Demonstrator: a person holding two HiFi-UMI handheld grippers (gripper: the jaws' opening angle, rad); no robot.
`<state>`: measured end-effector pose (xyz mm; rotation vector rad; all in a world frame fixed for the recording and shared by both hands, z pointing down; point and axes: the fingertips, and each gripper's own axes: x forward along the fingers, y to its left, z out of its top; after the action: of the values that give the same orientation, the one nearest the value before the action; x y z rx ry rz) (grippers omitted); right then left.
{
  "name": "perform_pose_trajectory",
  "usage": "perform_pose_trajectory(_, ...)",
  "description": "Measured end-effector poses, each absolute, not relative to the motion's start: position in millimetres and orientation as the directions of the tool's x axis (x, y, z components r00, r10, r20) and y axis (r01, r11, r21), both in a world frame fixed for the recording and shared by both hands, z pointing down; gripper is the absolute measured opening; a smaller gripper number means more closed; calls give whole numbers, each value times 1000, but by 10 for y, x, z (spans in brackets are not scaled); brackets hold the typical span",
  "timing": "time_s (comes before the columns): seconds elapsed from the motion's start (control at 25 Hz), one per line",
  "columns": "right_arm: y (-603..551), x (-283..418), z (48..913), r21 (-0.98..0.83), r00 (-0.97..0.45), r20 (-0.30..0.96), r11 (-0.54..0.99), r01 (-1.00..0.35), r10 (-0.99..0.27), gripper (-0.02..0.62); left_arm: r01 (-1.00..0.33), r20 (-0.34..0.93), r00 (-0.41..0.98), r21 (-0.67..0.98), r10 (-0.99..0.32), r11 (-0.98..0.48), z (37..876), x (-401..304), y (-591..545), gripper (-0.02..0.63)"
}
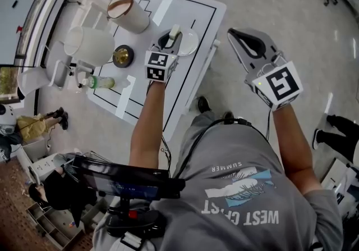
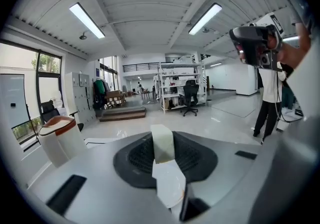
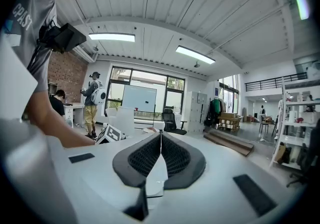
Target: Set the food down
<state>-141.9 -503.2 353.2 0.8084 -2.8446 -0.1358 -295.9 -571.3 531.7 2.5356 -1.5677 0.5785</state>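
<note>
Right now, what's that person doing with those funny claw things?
A person holds a gripper in each hand. The left gripper is clamped on a pale block of food by the small plate on the white table; it is not set down yet. The right gripper is shut and empty, off to the side.

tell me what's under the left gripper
A round pale plate on the white table lies under the left gripper, which holds a pale block. The gripper covers the plate's left part.
</note>
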Motion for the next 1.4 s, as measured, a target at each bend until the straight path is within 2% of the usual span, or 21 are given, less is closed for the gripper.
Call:
perform_pose_trajectory(0.92,-5396,-1171,3845,98,-780,212,807,-582,-589,8,-813,655,338,-159,-676,-560,6557,-3079,-6205,91)
perform_pose_trajectory(1.4,-5411,-1130,3949,91,-764,238,797,-597,-600,8,-685,763,262,-284,-590,-671,6920,-3015,-6287,91)
